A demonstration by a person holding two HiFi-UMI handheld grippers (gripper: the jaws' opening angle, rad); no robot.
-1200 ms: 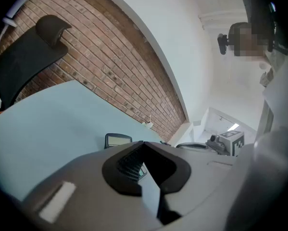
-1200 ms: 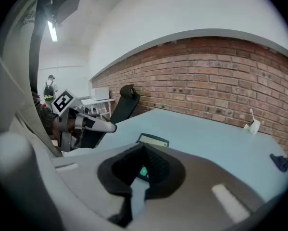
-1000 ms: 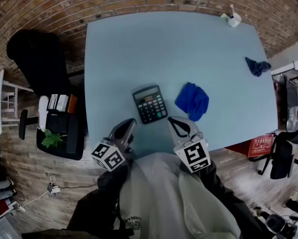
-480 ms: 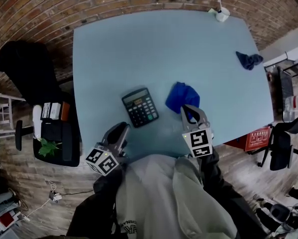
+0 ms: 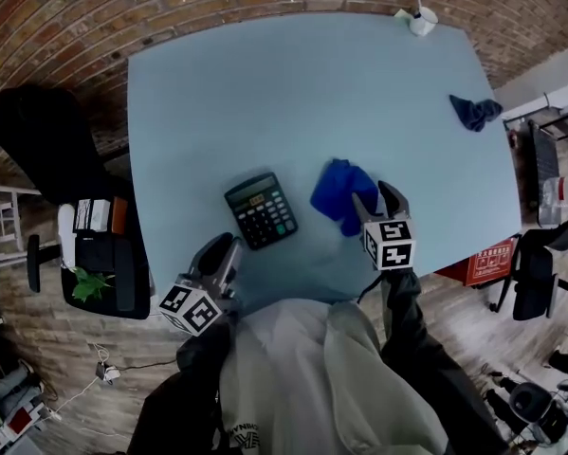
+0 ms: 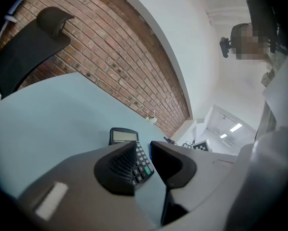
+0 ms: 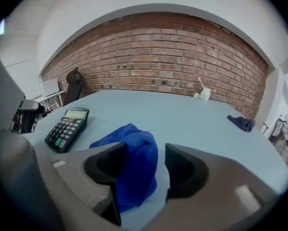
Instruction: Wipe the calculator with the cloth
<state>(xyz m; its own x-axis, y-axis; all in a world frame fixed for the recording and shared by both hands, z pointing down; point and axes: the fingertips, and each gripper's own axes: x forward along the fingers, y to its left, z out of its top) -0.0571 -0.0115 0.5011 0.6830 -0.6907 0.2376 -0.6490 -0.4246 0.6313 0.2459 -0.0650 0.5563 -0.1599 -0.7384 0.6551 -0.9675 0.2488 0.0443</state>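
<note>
Right gripper (image 5: 375, 197): jaws wide apart, having just been opening, set astride the near end of the blue cloth (image 5: 338, 192). A fold of it stands between them, and the pads are not yet pressing. Left gripper (image 5: 225, 246): jaws narrowly parted, also just opening, nothing between them. It is held at the near edge of the table (image 5: 265, 93), with the calculator (image 5: 261, 210) at its one o'clock. Calculator: flat, keys up, at nine o'clock of the cloth, near but apart. Hazards, as judged: closing on the top fold alone may lift a loose tail that trails or slips free. A shallow bite may skate off the heap and push it toward twelve o'clock. The calculator, with nothing steadying it, may slide under the wipe toward the edge at six o'clock.
</note>
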